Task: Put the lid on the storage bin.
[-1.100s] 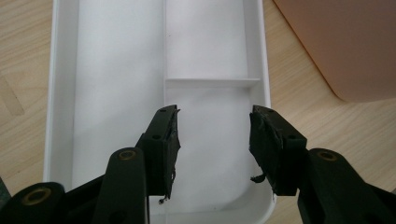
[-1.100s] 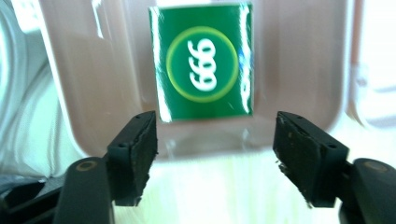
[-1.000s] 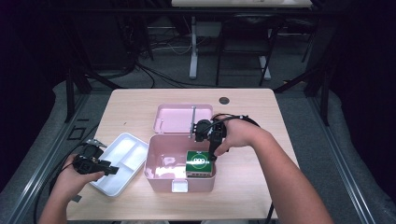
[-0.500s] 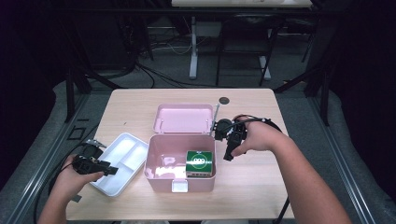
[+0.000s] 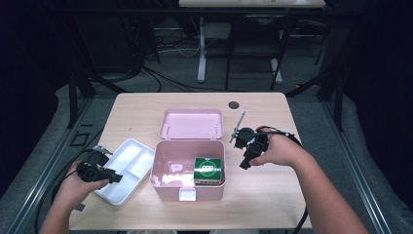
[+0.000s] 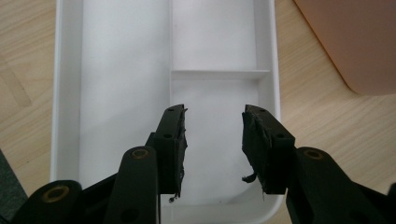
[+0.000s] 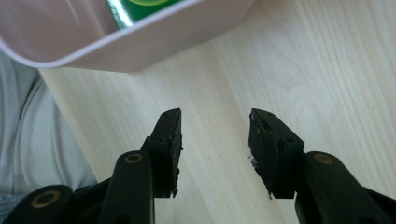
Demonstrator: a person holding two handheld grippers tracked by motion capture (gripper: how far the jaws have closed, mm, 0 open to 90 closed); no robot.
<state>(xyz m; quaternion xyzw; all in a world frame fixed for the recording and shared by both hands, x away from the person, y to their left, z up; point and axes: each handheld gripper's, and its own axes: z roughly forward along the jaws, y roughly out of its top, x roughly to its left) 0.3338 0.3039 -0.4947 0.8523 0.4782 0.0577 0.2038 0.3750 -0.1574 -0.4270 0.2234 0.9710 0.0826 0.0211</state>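
Observation:
An open pink box (image 5: pixel 165 168) stands mid-table, its lid (image 5: pixel 192 123) lying back flat behind it. Inside, at the right, sits a green pack (image 5: pixel 208 169). My right gripper (image 5: pixel 243 165) hangs just right of the box, pointing down at bare wood. Its jaws have just been closing, stand open, and hold nothing (image 7: pixel 215 144). The box wall (image 7: pixel 154 42) and the green pack (image 7: pixel 135 9) lie ahead of it. My left gripper (image 5: pixel 116 177) hovers over the near end of a white divided tray (image 5: pixel 124 161). It is open and empty (image 6: pixel 214 140) above the tray's floor (image 6: pixel 121 70), its jaws also narrowing.
A small dark disc (image 5: pixel 234 104) lies near the table's far edge. The pink box's corner (image 6: pixel 359 42) is close to the tray's right side. Bare wood stretches right of the box. Chair and desk legs stand beyond the table.
My right hand has come away from above the box and moved right and slightly down beside it. Its jaws are narrower. The left hand has stayed put over the tray.

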